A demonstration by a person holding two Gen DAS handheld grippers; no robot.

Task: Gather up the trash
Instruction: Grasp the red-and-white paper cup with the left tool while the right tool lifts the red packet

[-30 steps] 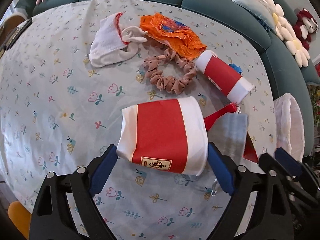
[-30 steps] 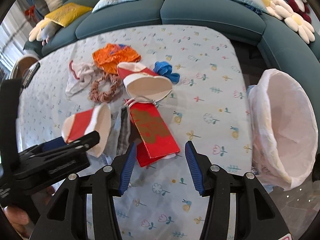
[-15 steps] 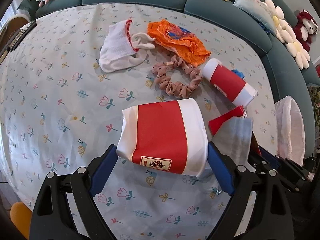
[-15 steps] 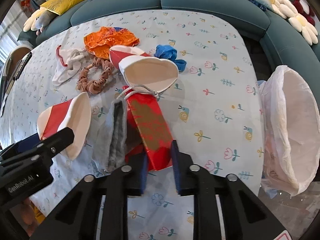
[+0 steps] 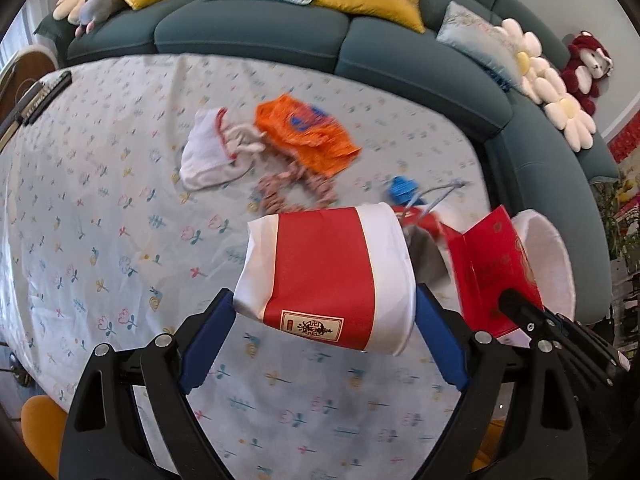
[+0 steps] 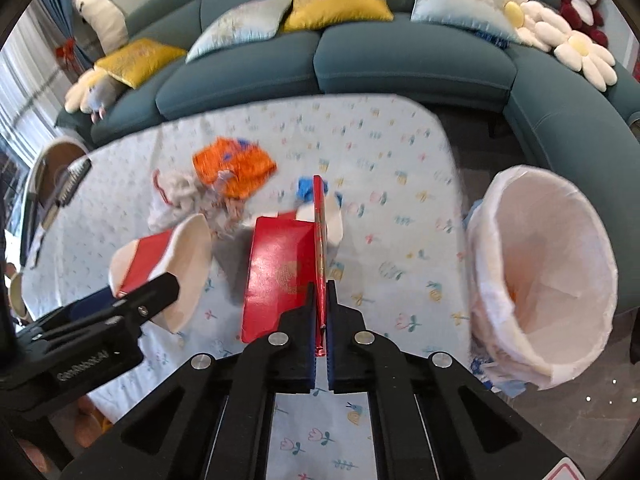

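Note:
My left gripper is shut on a red and white paper cup, held on its side above the table; the cup also shows in the right wrist view. My right gripper is shut on a red paper bag, lifted off the table; the bag also shows in the left wrist view. A bin with a white liner stands to the right of the table. Another red and white cup lies behind the bag, mostly hidden.
On the flowered tablecloth lie an orange wrapper, a white sock, a brown scrunchie and a blue scrap. A teal sofa curves around the back and right. A comb lies at far left.
My right gripper has closed fully on the red bag and lifted it off the table. My left gripper has raised the cup higher. Both views have tilted up.

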